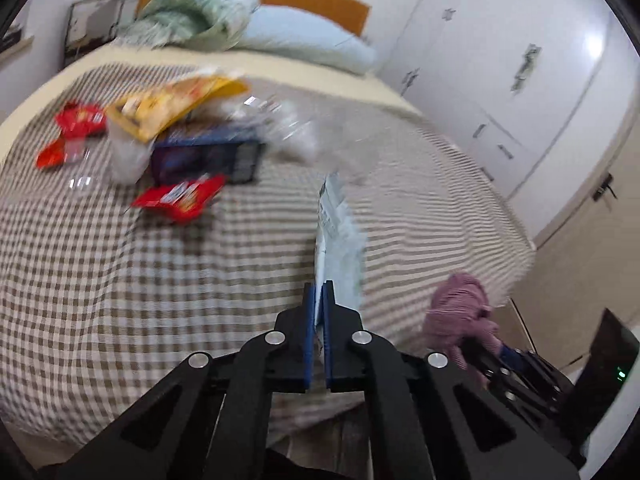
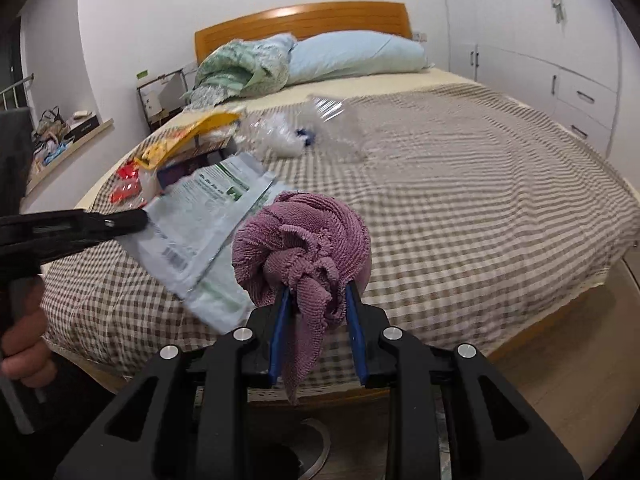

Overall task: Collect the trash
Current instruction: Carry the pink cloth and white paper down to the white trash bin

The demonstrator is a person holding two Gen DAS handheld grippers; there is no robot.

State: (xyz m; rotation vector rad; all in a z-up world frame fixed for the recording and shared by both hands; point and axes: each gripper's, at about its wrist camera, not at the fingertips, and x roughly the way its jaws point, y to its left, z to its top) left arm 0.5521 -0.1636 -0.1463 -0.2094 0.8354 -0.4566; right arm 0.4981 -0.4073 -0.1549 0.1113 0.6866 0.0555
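My left gripper (image 1: 319, 286) is shut on the lower edge of a white printed plastic wrapper (image 1: 336, 240), which stands up from the pads above the checked bedspread (image 1: 120, 300). In the right wrist view the same wrapper (image 2: 200, 220) hangs from the left gripper (image 2: 142, 216) at the left. My right gripper (image 2: 316, 292) is shut on a bunched purple cloth (image 2: 300, 232). More trash lies on the bed: a yellow bag (image 1: 176, 104), red wrappers (image 1: 180, 196), a dark blue box (image 1: 208, 156) and clear plastic (image 1: 280, 120).
A pale blue pillow (image 2: 356, 56) and a green blanket (image 2: 240, 68) lie by the wooden headboard (image 2: 304, 20). White wardrobe doors (image 2: 540, 40) line the right wall. A cluttered shelf (image 2: 60, 136) runs along the left wall. A hand (image 2: 24, 344) holds the left gripper's handle.
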